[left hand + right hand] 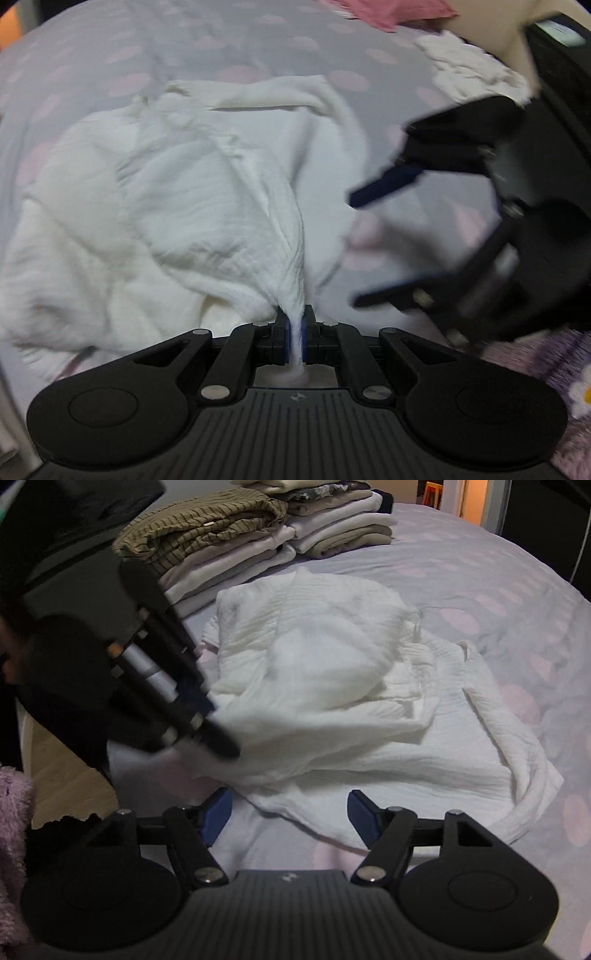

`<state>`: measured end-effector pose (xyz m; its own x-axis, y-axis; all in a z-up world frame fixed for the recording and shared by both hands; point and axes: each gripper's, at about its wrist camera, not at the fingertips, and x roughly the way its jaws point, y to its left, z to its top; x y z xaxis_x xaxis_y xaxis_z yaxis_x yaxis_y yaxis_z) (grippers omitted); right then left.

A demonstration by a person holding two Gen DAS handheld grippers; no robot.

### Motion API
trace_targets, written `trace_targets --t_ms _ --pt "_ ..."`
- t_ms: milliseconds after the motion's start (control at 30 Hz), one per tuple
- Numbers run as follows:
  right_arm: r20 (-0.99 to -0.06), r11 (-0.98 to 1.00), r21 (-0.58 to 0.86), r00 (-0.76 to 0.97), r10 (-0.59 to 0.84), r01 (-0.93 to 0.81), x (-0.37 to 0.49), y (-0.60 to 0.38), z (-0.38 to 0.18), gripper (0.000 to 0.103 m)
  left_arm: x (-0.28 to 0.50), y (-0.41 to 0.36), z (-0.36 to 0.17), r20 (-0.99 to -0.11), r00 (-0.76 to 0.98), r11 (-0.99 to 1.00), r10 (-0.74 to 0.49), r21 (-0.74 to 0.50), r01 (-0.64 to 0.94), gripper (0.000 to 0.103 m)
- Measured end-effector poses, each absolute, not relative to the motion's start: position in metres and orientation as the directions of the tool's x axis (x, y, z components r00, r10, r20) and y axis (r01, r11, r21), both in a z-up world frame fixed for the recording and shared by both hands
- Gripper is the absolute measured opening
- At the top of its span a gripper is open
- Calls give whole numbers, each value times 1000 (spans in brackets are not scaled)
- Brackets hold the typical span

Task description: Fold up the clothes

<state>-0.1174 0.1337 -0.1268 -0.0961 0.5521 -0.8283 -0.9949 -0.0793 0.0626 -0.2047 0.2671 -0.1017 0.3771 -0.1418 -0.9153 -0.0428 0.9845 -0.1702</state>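
— Where's the garment lying?

— The white crinkled garment [332, 701] is spread in a rumpled heap on the bed sheet [480, 565], lavender with pink spots. One bunched corner is drawn up off the bed into the left gripper [294, 334], whose blue pads are clamped tight on that twist of cloth.

— And the other tool?

— The right gripper [288, 812] hangs just above the near hem of the garment, jaws spread wide, nothing between them. The cloth's edge lies just ahead of its blue fingertips [360, 812], not touching them as far as I can tell. From the left side, it sits to the right of the garment, over bare sheet.

— Anything else on the bed?

— Two stacks of folded clothes [332, 520] beyond the garment, a striped olive piece [207, 524] topping the nearer one.
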Motion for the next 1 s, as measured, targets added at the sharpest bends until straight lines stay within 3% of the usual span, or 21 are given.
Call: trace_targets --t_ms 133,200,267,433,600,700,833,933,967,1000 --pt "-824 47 130 -82 561 -990 -96 137 -125 72 -206 266 -96 -906 407 991 -115 -130 -9 14" --pt "-813 134 202 -90 575 -970 -82 138 -123 72 -208 269 -90 -898 428 993 -101 -117 -12 35" --pt "-800 206 264 -94 593 -942 -71 139 -120 72 -210 273 -84 -885 456 993 -92 -116 -26 49" --pt "-770 329 353 -73 634 -876 -52 144 -115 72 -210 296 -69 -850 525 985 -30 -115 -129 54" --pt "-761 313 335 -59 647 -889 -57 155 -112 69 -213 322 -68 -843 537 949 11 -161 -272 55" --pt "-755 243 335 -106 647 -910 -69 162 -112 51 -207 339 -79 -841 541 911 16 -210 -355 55" --pt "-785 172 285 -126 607 -943 -87 173 -124 51 -203 352 -93 -823 567 857 -17 -304 -416 55" --pt "-811 147 278 -150 565 -949 -94 178 -137 40 -193 353 -104 -815 580 840 -25 -331 -430 54" --pt "-818 142 279 -157 554 -950 -96 179 -141 40 -192 351 -105 -812 582 842 -32 -336 -422 44" --pt "-824 137 280 -164 542 -950 -98 180 -145 40 -192 349 -105 -810 586 846 -38 -338 -412 28"
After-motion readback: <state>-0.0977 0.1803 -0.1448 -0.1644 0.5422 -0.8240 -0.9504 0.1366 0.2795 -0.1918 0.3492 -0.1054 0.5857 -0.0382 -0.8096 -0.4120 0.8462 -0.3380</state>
